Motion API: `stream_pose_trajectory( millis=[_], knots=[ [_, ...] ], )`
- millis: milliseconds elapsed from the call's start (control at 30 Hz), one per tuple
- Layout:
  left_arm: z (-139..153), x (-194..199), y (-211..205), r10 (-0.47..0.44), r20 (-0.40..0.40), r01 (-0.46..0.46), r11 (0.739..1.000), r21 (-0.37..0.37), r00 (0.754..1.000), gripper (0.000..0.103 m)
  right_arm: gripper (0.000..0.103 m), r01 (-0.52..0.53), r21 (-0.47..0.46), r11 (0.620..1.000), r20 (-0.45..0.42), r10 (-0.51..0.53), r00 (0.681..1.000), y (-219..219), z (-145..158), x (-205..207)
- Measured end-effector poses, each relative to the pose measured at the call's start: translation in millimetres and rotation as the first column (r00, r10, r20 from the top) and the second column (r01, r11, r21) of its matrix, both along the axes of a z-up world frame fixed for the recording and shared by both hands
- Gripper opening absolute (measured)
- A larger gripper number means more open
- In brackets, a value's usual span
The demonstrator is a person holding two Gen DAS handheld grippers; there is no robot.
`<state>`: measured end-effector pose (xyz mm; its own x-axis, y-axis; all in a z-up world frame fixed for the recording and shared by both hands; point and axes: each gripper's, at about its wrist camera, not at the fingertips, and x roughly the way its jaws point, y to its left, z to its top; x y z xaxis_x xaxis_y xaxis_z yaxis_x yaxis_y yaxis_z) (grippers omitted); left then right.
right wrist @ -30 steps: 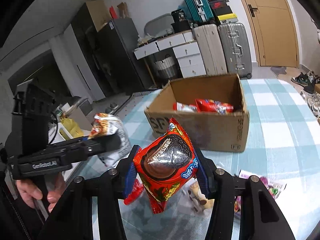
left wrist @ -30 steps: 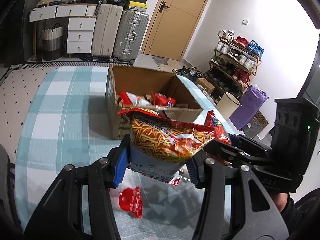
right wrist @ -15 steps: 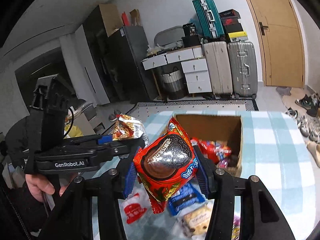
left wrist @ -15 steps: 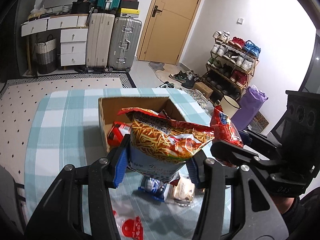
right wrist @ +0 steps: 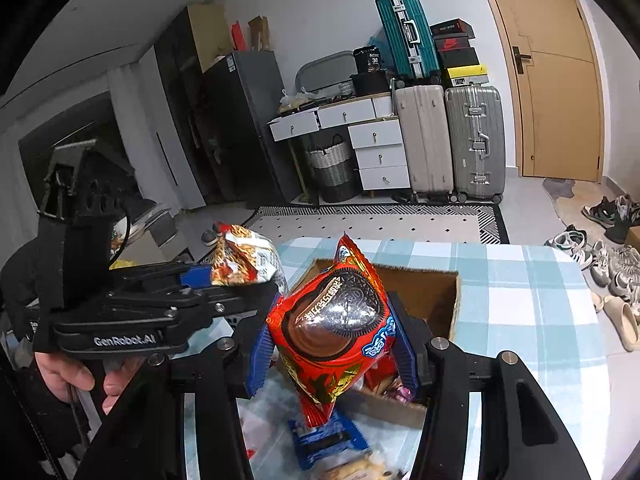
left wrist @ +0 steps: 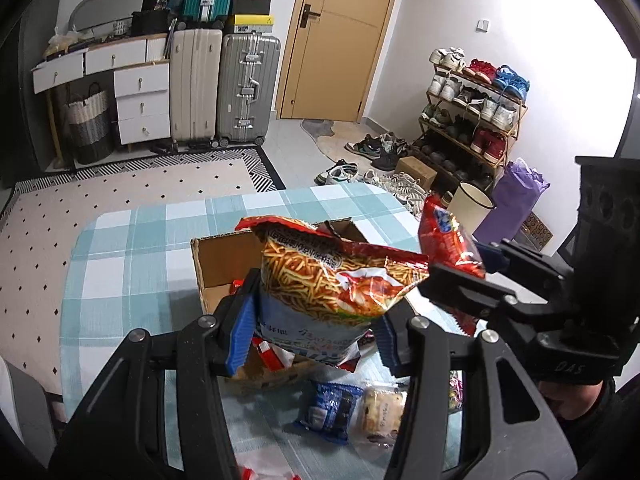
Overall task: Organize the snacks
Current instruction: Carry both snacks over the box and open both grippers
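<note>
Chip bag (left wrist: 332,284) upright in left gripper (left wrist: 312,336), apparently over box (left wrist: 216,256).

Fries bag (left wrist: 320,296) between closed jaws

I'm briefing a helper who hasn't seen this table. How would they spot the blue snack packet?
Start at the cardboard box on the checked tablecloth. On the cloth just in front of it lies the blue snack packet, flat beside a pale pastry packet; it is the only blue wrapper.
</note>
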<state>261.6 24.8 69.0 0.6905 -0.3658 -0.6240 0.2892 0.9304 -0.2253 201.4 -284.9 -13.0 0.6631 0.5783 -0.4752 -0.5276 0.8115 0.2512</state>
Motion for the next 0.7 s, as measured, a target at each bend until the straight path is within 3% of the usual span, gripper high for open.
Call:
stream_pose_trajectory(
  millis=[233, 567, 633, 700],
  knots=[
    [-21.2, 37.1, -4.9, 0.002, -0.047, -0.002, 1.000, 0.015, 0.999, 0.048, 0.052, 0.000, -0.001, 1.000, -0.015, 0.000, 1.000, 2.2, -4.6, 30.4],
    [-63.2, 83.0, -10.3, 0.001, -0.102, 0.003, 0.999, 0.041, 0.995, 0.051, 0.053, 0.000, -0.001, 1.000, -0.101, 0.000, 0.995, 4.9, -43.7, 69.7],
    [-66.9, 87.4, -9.8, 0.022, -0.100, -0.016, 0.998, 0.059, 0.995, 0.058, 0.057, -0.006, 0.009, 1.000, -0.116, 0.007, 0.993, 5.5, -50.1, 76.0],
    [-67.5, 89.7, -5.5, 0.036, -0.094, -0.031, 0.998, 0.051, 0.995, 0.067, 0.071, 0.010, 0.008, 1.000, -0.102, -0.009, 0.995, 4.0, -52.9, 78.8]
  ],
)
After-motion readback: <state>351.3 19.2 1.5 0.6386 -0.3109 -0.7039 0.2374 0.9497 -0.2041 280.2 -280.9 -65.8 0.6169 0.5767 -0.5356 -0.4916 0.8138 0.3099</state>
